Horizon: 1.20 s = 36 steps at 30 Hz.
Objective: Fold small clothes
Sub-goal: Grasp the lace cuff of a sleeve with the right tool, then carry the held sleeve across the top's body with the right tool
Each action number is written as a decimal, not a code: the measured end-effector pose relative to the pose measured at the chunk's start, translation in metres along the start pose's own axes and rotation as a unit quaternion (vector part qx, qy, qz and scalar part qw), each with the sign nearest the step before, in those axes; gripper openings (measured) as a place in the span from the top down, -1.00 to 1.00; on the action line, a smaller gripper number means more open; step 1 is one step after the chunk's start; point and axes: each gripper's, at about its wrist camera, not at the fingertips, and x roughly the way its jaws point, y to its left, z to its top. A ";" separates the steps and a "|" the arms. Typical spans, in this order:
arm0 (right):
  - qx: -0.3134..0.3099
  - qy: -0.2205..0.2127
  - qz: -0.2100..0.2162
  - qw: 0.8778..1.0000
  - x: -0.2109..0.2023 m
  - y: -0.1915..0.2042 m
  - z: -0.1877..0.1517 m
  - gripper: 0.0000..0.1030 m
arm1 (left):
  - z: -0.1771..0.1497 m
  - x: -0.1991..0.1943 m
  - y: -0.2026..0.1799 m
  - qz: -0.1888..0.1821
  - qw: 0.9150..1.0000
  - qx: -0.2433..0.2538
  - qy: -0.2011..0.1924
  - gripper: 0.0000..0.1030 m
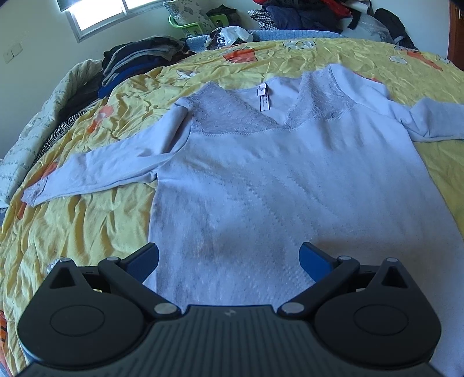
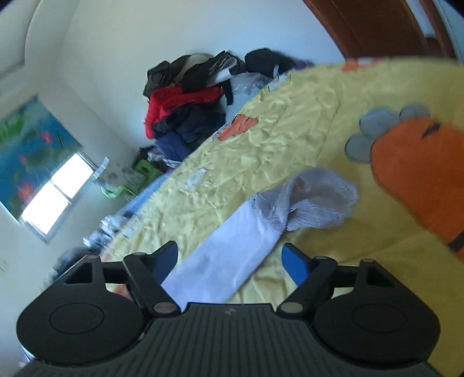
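A pale lilac long-sleeved top (image 1: 261,185) with a lace V-neck yoke lies spread flat, front up, on the yellow bedspread (image 1: 81,226). Its left sleeve (image 1: 95,171) stretches out to the left. My left gripper (image 1: 229,262) hovers over the lower body of the top, jaws wide and empty. In the right wrist view the top's other sleeve (image 2: 232,258), ending in a crumpled lace cuff (image 2: 316,200), runs between the fingers of my right gripper (image 2: 230,262). The blue pads (image 2: 295,265) stand apart from the cloth and do not press it. This view is tilted and blurred.
Stacks of dark folded clothes (image 1: 136,61) lie at the bed's far left. A heap of jackets and bags (image 2: 185,107) sits beyond the head of the bed, next to a green stool (image 1: 197,24). A window (image 1: 95,14) is behind and a wooden door (image 2: 377,26) at the right.
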 end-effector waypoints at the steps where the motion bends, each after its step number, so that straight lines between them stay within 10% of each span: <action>1: 0.019 0.000 0.010 1.000 0.005 -0.005 0.001 -0.43 | 0.001 0.000 0.000 0.001 1.000 0.001 0.000 -1.00; 8: 0.042 -0.019 0.020 0.999 0.030 -0.012 0.009 -0.20 | 0.005 0.005 0.002 0.007 1.000 -0.003 0.003 -1.00; 12: 0.045 -0.018 -0.002 0.999 0.038 -0.010 0.017 0.79 | 0.006 0.006 0.005 0.011 1.000 -0.003 0.002 -1.00; 17: -0.006 -0.033 -0.040 0.999 0.041 0.012 0.035 0.81 | 0.008 0.004 0.017 0.024 1.000 -0.014 -0.006 -1.00; 22: -0.191 -0.169 0.060 0.965 -0.010 0.080 0.045 0.85 | 0.009 0.004 0.032 0.034 0.999 -0.034 -0.012 -1.00; 28: -0.090 -0.021 -0.105 0.990 0.041 0.026 0.034 0.80 | 0.007 0.009 0.041 0.030 0.999 -0.038 -0.004 -1.00; 32: -0.019 0.003 -0.121 0.992 0.052 -0.006 0.028 0.64 | 0.007 0.006 0.049 0.032 0.998 -0.044 -0.009 -1.00; 36: 0.047 -0.015 -0.080 0.996 0.052 -0.015 0.036 -0.27 | 0.006 0.009 0.057 0.035 0.998 -0.054 -0.006 -1.00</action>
